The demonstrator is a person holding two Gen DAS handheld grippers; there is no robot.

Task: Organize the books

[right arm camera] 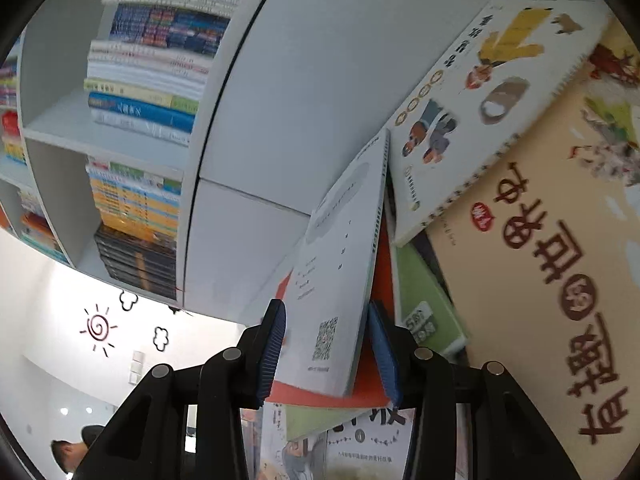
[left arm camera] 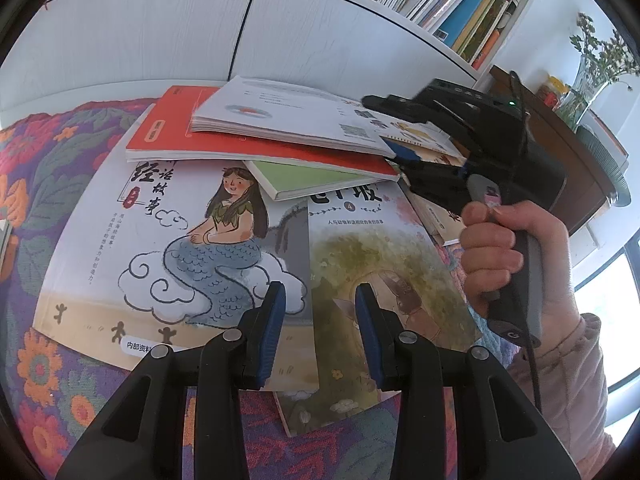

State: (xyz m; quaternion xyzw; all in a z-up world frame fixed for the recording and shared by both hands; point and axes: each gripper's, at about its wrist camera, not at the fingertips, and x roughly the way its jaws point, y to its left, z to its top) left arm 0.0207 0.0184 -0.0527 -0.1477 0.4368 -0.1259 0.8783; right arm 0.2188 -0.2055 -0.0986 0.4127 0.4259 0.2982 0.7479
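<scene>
White and thin, a booklet [right arm camera: 340, 264] is seen between the blue pads of the right claw [right arm camera: 328, 344]. Its near end lies in the gap, close to both pads; whether it is squeezed cannot be told. In the left view the right claw [left arm camera: 394, 132] is seen at the right end of the white booklet [left arm camera: 288, 112], which lies on top of a red book [left arm camera: 192, 132] and a green book [left arm camera: 304, 178]. The left claw [left arm camera: 320, 320] is held a little open, with nothing in it, over two picture books: a mermaid book [left arm camera: 168, 240] and a rabbit book [left arm camera: 380, 264]. All books are spread on a flowered cloth [left arm camera: 44, 208]. Behind them a white shelf [left arm camera: 472, 64] is filled with more books.
</scene>
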